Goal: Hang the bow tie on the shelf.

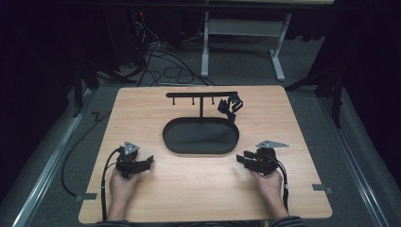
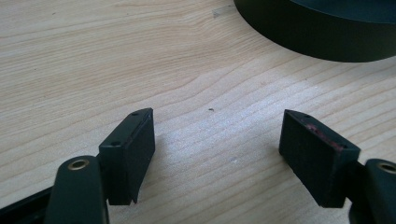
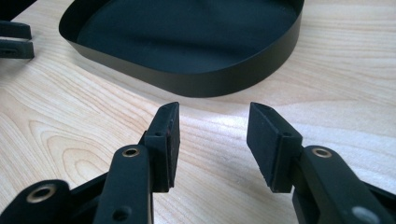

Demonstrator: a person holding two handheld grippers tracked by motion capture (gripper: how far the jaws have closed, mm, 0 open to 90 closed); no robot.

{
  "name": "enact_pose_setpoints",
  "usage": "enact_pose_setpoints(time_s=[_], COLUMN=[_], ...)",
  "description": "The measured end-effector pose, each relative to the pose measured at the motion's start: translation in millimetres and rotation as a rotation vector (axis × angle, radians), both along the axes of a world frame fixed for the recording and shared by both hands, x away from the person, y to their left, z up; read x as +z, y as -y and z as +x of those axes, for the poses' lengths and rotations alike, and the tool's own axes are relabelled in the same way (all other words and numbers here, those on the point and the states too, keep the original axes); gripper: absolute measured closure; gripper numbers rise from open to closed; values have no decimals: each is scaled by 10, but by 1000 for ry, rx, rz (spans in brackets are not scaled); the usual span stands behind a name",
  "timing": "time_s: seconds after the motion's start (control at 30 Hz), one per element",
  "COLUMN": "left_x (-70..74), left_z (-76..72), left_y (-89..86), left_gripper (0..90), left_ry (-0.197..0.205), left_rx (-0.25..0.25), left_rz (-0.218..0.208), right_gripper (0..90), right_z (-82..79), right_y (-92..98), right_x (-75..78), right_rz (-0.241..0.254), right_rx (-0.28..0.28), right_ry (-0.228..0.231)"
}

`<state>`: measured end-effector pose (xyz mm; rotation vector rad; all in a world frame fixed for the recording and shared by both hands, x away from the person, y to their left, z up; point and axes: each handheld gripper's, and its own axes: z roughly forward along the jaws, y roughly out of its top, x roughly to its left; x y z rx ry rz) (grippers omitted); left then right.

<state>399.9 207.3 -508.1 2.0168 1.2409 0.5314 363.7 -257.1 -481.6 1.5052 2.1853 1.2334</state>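
My left claw (image 1: 150, 161) and right claw (image 1: 239, 160) rested open and empty on the worktop (image 1: 142, 113), flanking the black tray (image 1: 201, 150), its long axis crosswise between them

black grippers (image 1: 149, 162), brass rivets, grey top plates, blk cables.

Left tongs (image 1: 150, 161), right tongs (image 1: 239, 160): jaws apart, empty.

High view: dim, dark surroundings, slightly soft. Gripper views: bright overhead light, pale glare on the light wooden tabletop (image 2: 196, 70); near jaws slightly blurred.
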Motion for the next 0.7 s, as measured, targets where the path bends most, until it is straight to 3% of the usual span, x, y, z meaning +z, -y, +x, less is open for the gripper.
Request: enact_pose_setpoints(time_s=[0.7], left_x=[0], left_z=[-1], left_y=[0], left_gripper=[273], left_ry=[0], left_rx=[0], left_rz=[0], right_gripper=[549], right_z=[-11], right_y=[-84], right_x=[-176], right_rz=[-49], right_rx=[12], right_ry=[-33])
